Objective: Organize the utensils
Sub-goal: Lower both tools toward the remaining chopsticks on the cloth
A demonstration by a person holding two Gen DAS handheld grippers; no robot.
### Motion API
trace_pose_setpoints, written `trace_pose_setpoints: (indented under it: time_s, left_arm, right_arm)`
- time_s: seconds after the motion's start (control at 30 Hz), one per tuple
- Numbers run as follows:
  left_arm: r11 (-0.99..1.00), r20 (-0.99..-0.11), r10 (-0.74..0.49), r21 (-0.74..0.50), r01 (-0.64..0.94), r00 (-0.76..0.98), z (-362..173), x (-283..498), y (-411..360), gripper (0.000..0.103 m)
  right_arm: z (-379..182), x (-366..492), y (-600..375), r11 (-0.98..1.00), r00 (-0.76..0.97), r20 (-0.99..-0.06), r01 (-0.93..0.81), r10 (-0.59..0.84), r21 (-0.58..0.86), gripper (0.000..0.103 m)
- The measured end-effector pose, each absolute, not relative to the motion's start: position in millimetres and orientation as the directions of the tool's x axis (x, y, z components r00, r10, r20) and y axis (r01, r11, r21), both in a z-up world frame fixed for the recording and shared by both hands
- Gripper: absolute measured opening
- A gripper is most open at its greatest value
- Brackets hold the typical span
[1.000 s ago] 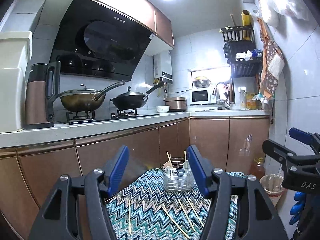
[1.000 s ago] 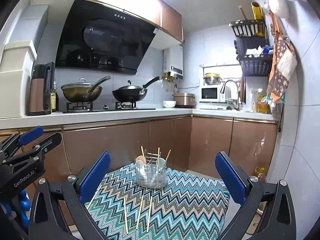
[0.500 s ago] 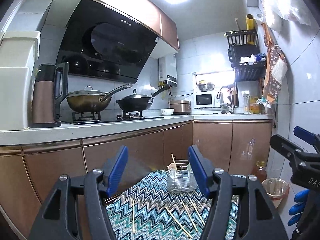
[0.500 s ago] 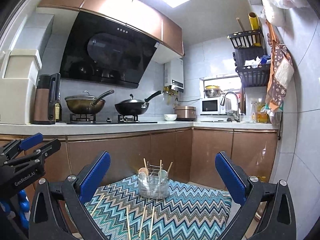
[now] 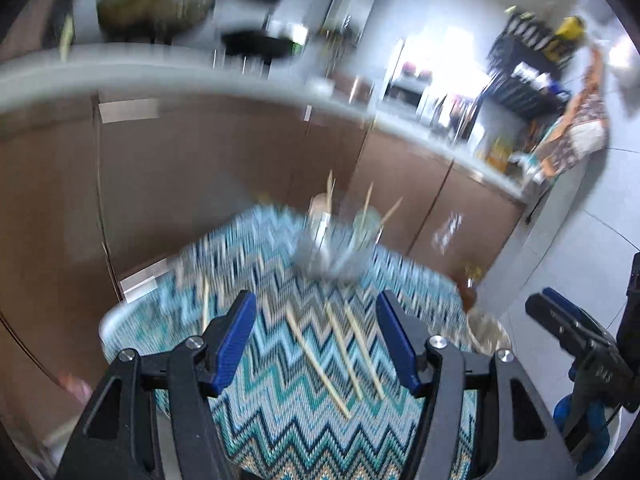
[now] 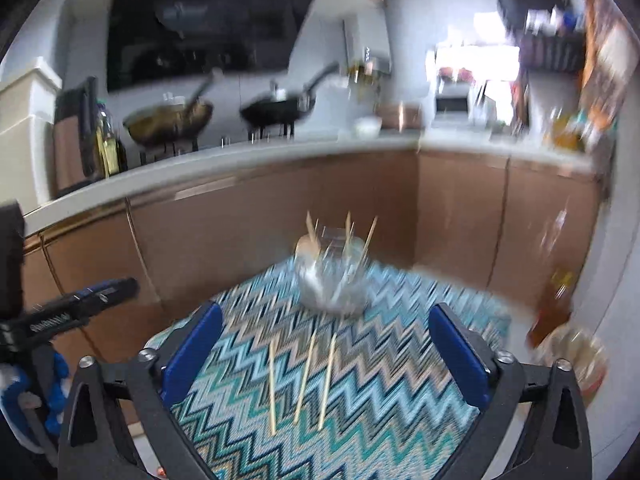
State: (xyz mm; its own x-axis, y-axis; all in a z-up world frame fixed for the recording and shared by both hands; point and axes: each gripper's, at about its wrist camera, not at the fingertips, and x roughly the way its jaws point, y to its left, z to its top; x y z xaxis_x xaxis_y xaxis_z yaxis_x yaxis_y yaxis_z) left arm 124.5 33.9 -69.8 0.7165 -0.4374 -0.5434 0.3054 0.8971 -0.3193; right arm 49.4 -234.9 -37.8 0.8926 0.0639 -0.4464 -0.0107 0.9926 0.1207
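Both views are blurred, so small details are hard to read. The left gripper (image 5: 316,340) hangs above the zigzag-patterned cloth (image 5: 280,420) with its blue fingers (image 5: 234,342) spread apart and nothing between them. The right gripper (image 6: 326,354) is also above the cloth, its blue pads (image 6: 460,354) spread wide and holding nothing.

In the right wrist view, 3 chopsticks (image 6: 306,382) lie flat on the cloth, near each other and almost parallel, between the 2 fingers in the picture. In the left wrist view the same kind of sticks lie slanted on the cloth, and 1 more chopstick (image 5: 205,305) lies apart, to the left of them.

Beyond the sticks, near the far edge of the cloth, stands the utensil holder (image 6: 332,280). It looks like a wire basket, but the blur hides its form. Several chopsticks and 1 pale spoon (image 6: 307,246) stand upright in it.

Behind is a counter (image 6: 240,160) with brown cabinets (image 6: 280,220) below it and 2 woks (image 6: 170,122) on the stove.
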Motion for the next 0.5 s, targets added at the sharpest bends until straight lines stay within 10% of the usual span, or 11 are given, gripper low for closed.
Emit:
trace_pose_setpoints:
  time_s: [0.2, 0.5]
  left_arm:
    - [0.866, -0.715, -0.498, -0.430, 0.254, 0.490, -143.4, 206.1, 11.7, 0.059]
    - [0.873, -0.840, -0.484, -0.445, 0.201, 0.244, -218.2, 295.0, -35.4, 0.036]
  right_arm:
    - [-99.4, 147.8, -251.7, 0.965, 0.709, -0.667, -0.077, 0.230, 0.251, 0.049]
    - [-203.2, 270.5, -242.4, 0.936, 0.409, -0.845, -0.081, 0.343, 0.341, 0.030]
